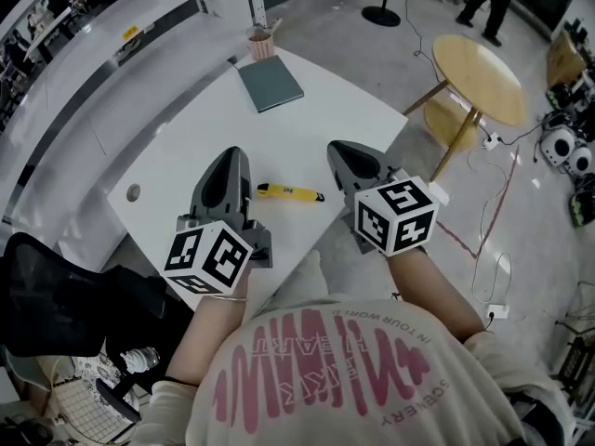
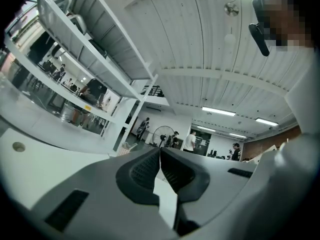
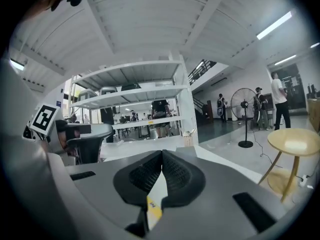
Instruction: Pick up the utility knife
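The yellow utility knife [image 1: 290, 192] lies flat on the white table [image 1: 186, 156], its dark tip pointing right. It sits between my two grippers and touches neither. My left gripper [image 1: 236, 154] hovers just left of the knife with its jaws closed tip to tip and nothing in them; in the left gripper view the left gripper [image 2: 160, 149] points level over the table. My right gripper [image 1: 342, 147] is just right of the knife, also shut and empty. In the right gripper view a yellow strip of the knife [image 3: 154, 207] shows below the right gripper [image 3: 162, 153].
A grey-green notebook [image 1: 271, 84] and a small cup [image 1: 261, 42] sit at the table's far corner. A cable hole [image 1: 134, 192] marks the left side. A round wooden table [image 1: 478, 66] stands to the right on the floor, and a black chair [image 1: 56, 291] to my left.
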`<state>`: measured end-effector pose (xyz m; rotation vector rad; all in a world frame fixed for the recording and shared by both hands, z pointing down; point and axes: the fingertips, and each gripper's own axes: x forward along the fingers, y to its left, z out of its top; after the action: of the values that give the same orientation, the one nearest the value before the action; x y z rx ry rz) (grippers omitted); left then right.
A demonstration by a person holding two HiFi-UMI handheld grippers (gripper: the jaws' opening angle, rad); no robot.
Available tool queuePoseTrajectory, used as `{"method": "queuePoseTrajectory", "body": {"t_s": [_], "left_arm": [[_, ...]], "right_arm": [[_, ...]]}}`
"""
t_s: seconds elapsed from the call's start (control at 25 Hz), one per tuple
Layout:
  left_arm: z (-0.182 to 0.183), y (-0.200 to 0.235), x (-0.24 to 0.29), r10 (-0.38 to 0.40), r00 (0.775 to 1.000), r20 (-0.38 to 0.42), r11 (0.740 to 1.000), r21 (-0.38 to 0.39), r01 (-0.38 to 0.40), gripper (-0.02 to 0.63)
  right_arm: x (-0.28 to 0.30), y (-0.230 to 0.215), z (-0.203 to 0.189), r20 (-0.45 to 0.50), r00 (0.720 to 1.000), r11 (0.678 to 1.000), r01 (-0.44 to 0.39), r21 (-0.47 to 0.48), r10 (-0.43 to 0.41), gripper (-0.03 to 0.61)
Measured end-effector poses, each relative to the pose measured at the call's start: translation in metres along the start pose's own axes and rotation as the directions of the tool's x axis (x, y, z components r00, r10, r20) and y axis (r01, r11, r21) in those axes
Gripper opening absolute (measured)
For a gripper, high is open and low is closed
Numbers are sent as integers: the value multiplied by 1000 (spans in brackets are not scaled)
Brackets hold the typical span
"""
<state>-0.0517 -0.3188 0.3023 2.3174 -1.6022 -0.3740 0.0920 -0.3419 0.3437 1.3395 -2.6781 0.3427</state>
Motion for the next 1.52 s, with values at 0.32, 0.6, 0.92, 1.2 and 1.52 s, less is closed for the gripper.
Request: {"method": "queuePoseTrajectory", "body": {"t_s": [0.32, 0.6, 0.92, 1.2, 1.52], "left_arm": [[-47, 37, 6, 60, 993, -98, 998, 0, -60, 26], [-90, 77, 9, 122, 971, -206, 993, 15, -121, 28], [-112, 104, 21, 137, 953, -272, 990, 8, -141, 27], [-118, 121, 23, 167, 945, -280, 984, -17, -178, 28], [-117, 131, 19, 180, 942, -282, 980, -27, -195, 27]], "right_arm": [[37, -6, -60, -143, 988, 998, -54, 22, 57, 15], [72, -6, -116, -260, 951, 985, -147, 95, 167, 15], [98, -10, -154, -370, 899, 972, -204, 115, 233, 85], [109, 4, -179, -479, 819, 946, -307, 100, 316, 186], [112, 23, -192, -557, 759, 919, -393, 22, 338, 202]]}}
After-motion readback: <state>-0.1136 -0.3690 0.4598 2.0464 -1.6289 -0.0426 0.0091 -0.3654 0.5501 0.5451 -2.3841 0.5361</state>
